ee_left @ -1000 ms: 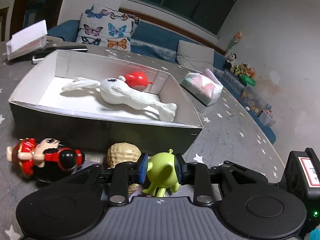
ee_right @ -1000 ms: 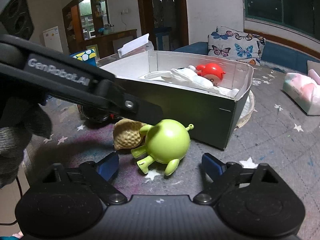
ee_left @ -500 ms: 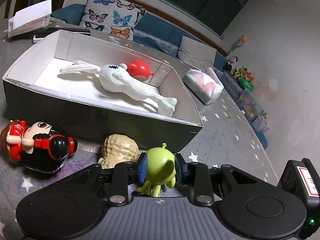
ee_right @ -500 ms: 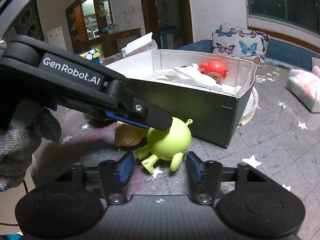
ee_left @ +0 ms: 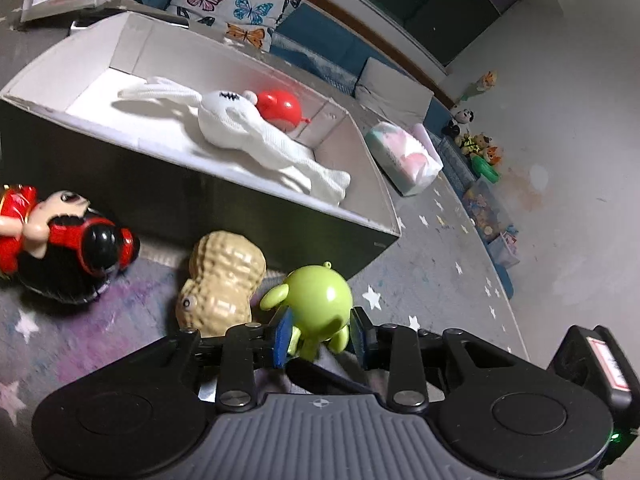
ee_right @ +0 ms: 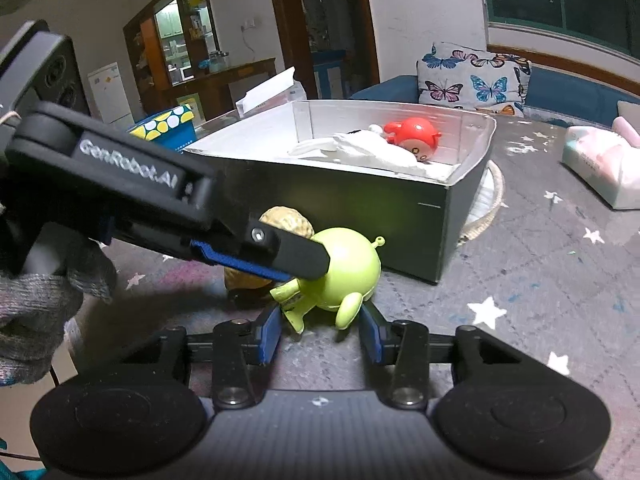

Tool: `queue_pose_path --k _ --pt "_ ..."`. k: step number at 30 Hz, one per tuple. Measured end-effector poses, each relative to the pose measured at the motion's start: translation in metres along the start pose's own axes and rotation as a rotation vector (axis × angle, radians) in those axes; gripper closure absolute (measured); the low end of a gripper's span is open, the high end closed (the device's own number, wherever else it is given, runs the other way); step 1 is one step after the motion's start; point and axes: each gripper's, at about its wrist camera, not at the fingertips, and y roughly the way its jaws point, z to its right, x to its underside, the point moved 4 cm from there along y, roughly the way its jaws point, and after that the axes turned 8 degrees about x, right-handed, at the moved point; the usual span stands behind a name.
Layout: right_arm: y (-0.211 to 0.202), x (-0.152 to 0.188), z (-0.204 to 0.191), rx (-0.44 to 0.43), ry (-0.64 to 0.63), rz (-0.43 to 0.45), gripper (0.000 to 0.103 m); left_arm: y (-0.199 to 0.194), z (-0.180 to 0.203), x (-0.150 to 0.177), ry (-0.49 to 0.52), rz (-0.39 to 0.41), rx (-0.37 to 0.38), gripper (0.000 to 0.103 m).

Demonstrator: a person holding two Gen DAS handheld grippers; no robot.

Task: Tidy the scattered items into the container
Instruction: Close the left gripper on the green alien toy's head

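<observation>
Left gripper (ee_left: 320, 336) clamped on the green toy (ee_left: 320, 300), blue pads pressed to either side of its round body, legs dangling between the fingers. Seen from the right wrist, one left finger (ee_right: 288, 256) laid across the toy's near flank. Right gripper (ee_right: 320, 332) spread wide just behind the toy's feet, holding nothing, pads apart from it.

Toy low over the mat, just short of the box (ee_left: 248, 200) and near its front corner. Peanut (ee_left: 222, 284) right beside the toy, touching or nearly so; hard to tell which. Red doll (ee_left: 60, 240) lying further left against the box's dark front wall. Inside the box already: white plush (ee_left: 248, 136) stretched along the floor and red ball toy (ee_left: 280, 106) by the far wall.

Judged step: lifting the green toy over the front wall. Best done by raising straight up first, clear of the peanut, keeping the squeeze steady since a smooth round shell may slip. Then forward past the rim and down onto bare floor near the corner, beside the plush's legs, before letting go. Right gripper better kept back, out of the lift path.
</observation>
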Motion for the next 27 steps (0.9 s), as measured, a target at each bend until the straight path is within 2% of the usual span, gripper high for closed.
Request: queue_pose_path --k 2,9,11,13,21,27 --pt "-0.003 0.001 0.001 0.000 -0.002 -0.001 0.064 0.001 0.003 0.002 0.023 -0.003 -0.007 0.070" --pt "-0.003 0.000 0.007 -0.012 0.028 -0.007 0.062 -0.003 0.012 -0.002 0.106 0.025 -0.045 0.070" --pt "-0.004 -0.002 0.009 -0.018 0.040 -0.002 0.051 -0.004 0.011 -0.004 0.103 0.031 -0.044 0.070" --pt "-0.005 -0.004 0.011 -0.021 0.056 0.007 0.048 -0.004 0.010 -0.007 0.098 0.033 -0.044 0.069" --pt "-0.002 -0.008 0.017 -0.041 0.119 0.012 0.049 0.005 0.008 -0.013 0.085 0.018 -0.036 0.069" --pt "0.006 -0.008 0.020 -0.045 0.142 0.003 0.055 0.010 0.006 -0.015 0.073 0.012 -0.030 0.067"
